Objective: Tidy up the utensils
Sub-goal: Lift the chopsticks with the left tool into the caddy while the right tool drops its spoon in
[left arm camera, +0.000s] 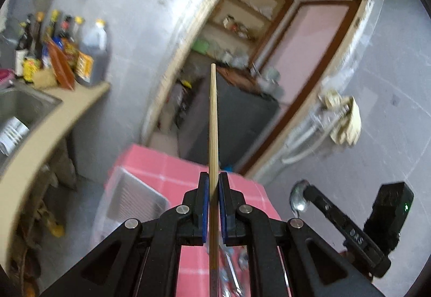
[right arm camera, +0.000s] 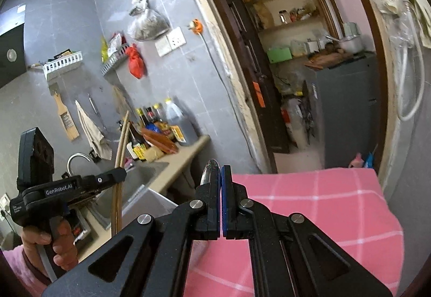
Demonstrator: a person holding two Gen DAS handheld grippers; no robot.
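Note:
My left gripper [left arm camera: 213,184] is shut on wooden chopsticks [left arm camera: 213,122] that point up and forward, held in the air above the pink checked table [left arm camera: 175,170]. From the right wrist view the same gripper [right arm camera: 120,173] holds the chopsticks [right arm camera: 121,135] upright at the left. My right gripper [right arm camera: 221,171] is shut on a metal spoon [right arm camera: 208,170]; its bowl sticks out past the left pad. In the left wrist view the right gripper [left arm camera: 305,193] and the spoon bowl [left arm camera: 297,198] show at the lower right. More metal utensils [left arm camera: 231,270] lie on the table below my left gripper.
A clear plastic tray [left arm camera: 134,197] sits at the table's left end. A counter with a sink [left arm camera: 24,105] and several sauce bottles [left arm camera: 62,49] stands to the left. An open doorway [right arm camera: 309,81] to a storeroom lies ahead. A cloth hangs on the right wall [left arm camera: 344,119].

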